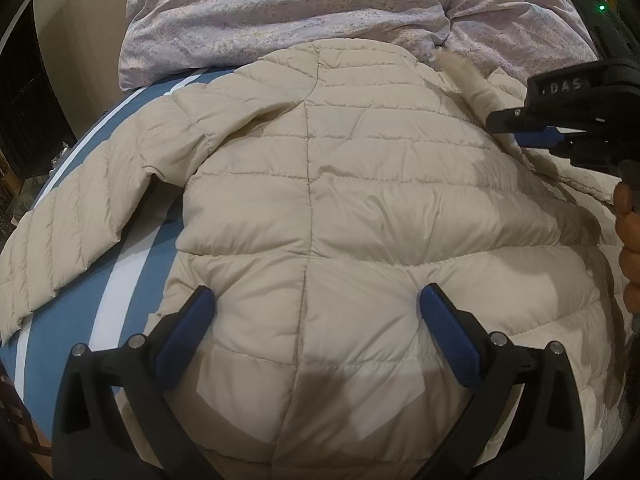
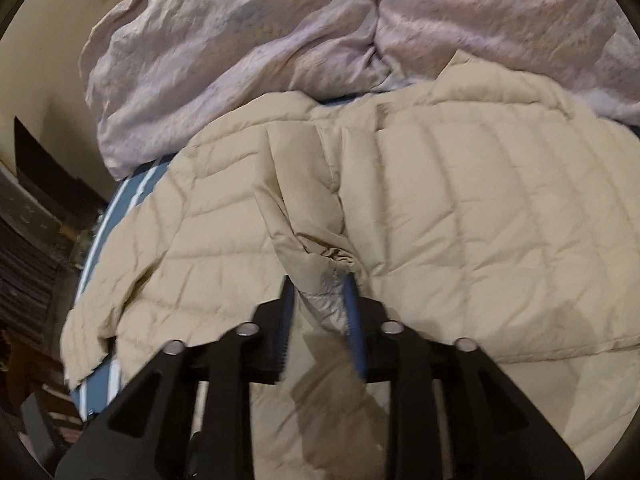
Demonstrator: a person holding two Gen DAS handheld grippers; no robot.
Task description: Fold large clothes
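My beige quilted jacket (image 1: 320,184) lies spread back-up on the blue-and-white striped bed (image 1: 132,280), its centre seam running straight away from me, hem toward me and collar at the far end, so its long axis points from my left gripper (image 1: 316,304) toward the rumpled lilac duvet (image 1: 280,8). The duvet bounds the far side and touches the collar. To the left, a strip of bare sheet shows beyond the body, and the left sleeve (image 1: 68,216) slants across it toward the bed's edge. My left gripper's jaws stand wide apart over the lower back, with nothing pinched. My right gripper (image 2: 320,296) sits on the right side of the jacket; a bunched fold of fabric (image 2: 324,268) rises between its narrowly parted blue pads (image 2: 354,312), but blur keeps me from telling whether they press it.
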